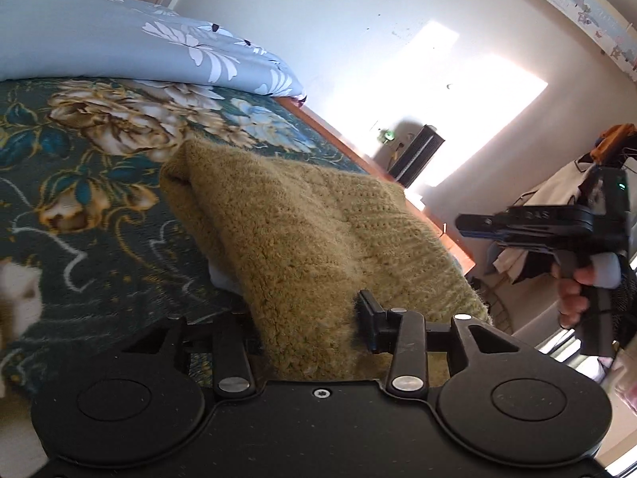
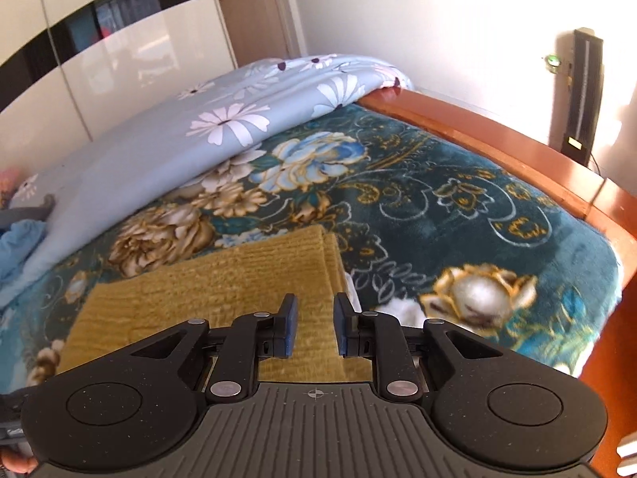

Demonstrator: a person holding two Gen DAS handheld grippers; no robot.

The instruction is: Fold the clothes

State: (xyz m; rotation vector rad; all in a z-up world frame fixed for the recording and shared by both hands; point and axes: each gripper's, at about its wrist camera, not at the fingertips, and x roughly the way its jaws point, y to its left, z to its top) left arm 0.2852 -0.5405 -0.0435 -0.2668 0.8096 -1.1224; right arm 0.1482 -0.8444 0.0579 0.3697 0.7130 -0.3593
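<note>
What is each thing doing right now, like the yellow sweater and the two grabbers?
Sweater: folded flat on the bed, one end lifted.
Left gripper: shut on sweater.
Right gripper: open, holding nothing.
Grey quilt: bunched at the bed's far end.

No legible text, label, brand, number or sign anywhere in either view.

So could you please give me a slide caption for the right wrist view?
Right gripper, fingers apart, above the folded sweater on the floral blanket.
</note>
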